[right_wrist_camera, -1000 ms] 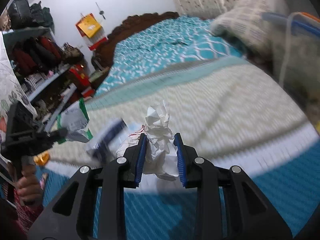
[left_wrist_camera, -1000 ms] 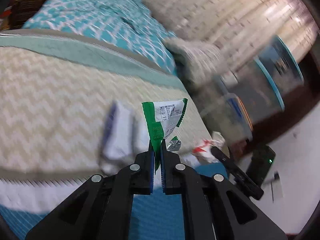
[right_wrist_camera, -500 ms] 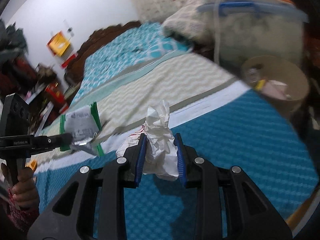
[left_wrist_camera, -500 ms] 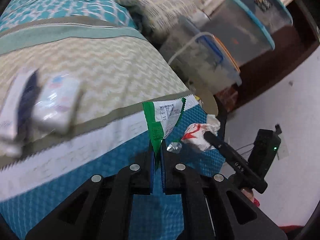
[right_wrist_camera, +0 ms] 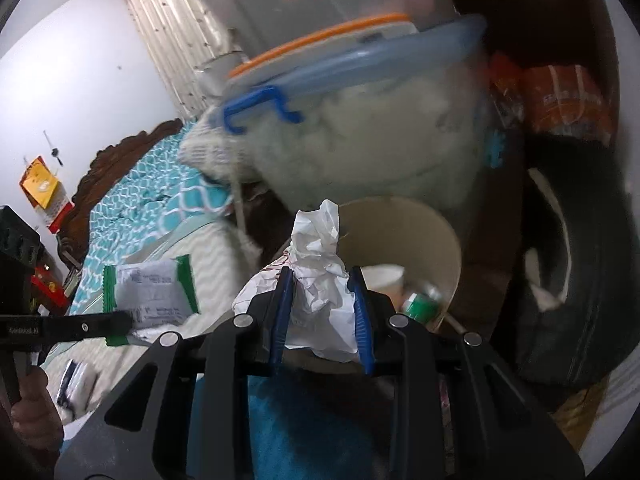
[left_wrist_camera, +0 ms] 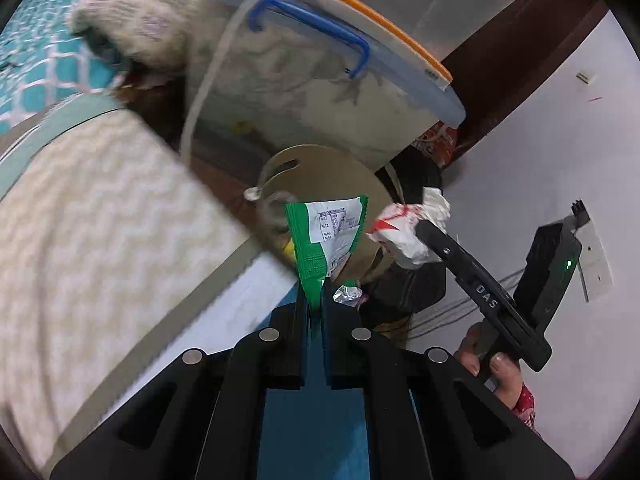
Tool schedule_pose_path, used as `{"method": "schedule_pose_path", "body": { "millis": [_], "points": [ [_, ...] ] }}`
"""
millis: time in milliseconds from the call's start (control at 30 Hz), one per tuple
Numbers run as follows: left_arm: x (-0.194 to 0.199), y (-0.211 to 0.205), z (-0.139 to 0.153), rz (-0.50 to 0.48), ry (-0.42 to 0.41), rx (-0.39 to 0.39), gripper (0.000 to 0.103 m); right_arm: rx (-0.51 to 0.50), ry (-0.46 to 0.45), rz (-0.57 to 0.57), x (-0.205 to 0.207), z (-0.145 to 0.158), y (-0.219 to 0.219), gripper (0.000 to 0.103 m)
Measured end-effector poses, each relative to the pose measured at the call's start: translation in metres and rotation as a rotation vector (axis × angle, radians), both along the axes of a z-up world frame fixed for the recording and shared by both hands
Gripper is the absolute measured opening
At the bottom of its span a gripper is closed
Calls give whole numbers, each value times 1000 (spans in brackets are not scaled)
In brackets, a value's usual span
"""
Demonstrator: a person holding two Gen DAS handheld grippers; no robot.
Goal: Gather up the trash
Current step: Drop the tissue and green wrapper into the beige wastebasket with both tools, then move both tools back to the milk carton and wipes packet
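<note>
1. Left claw (left_wrist_camera: 316, 300): we hold it clamped tight on the lower edge of one green-and-white wrapper (left_wrist_camera: 326, 236), which stands upright above the fingers, between us and the bin (left_wrist_camera: 320, 168).
2. Right claw (right_wrist_camera: 320, 304): we hold it clamped on one crumpled white paper wad (right_wrist_camera: 320, 276), which bulges between the blue pads and hangs at the near rim of the bin (right_wrist_camera: 404, 216).
3. Bin: one, tan, round and open-topped, on the floor just past the bed's corner. It already holds one white cup-like piece (right_wrist_camera: 382, 276) and one green-capped item (right_wrist_camera: 420, 304); we cannot name them more closely.
4. Step in hand, as we judge it: carrying both pieces to the bin and dropping them.
5. How to do it well: we bring each claw fully over the bin's mouth before parting the fingers. The wrapper is light and flat and may drift or cling to a pad, so we go low. The wad should drop cleanly.
6. Risk: the two claws are near each other by the bin, so we release one at a time.
7. Beyond the bin: one lidded storage tub (right_wrist_camera: 360, 132) with a blue latch, and one bed (left_wrist_camera: 100, 240).
</note>
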State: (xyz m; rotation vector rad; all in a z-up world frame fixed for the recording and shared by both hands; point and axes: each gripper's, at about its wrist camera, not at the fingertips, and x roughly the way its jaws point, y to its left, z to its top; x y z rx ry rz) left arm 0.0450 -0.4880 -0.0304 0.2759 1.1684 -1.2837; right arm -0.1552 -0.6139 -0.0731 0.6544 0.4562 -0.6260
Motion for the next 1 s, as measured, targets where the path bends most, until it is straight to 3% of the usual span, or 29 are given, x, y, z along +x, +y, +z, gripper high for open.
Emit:
{"method": "schedule_pose_path", "body": {
  "millis": [133,267,333,400,467,600,800,1000],
  "points": [
    [-9,-64,-23,-41,5,50,5,58,43,11,16,-16,-48,31],
    [-18,-102,-46,-65,-4,101,6,104,77,20,26,-37,-80,34],
    [-22,-113,-59,-66,-21,128,14,106,89,29,31,-46,-90,42],
    [-24,-119,-70,-62,-33,159,47,119,86,37,33,-50,-95,68],
    [-24,-119,-76,-49,-48,167,48,98,67,19,31,-49,-93,69],
    [-19,-109,-67,-39,-48,148,49,61,30,-11,23,-38,-84,69],
    [-14,-61,-21,-1,-71,30,55,48,-65,-20,12,-6,-58,69],
    [-11,35,5,49,-107,-38,57,24,-151,118,29,33,1,68]
  ]
}}
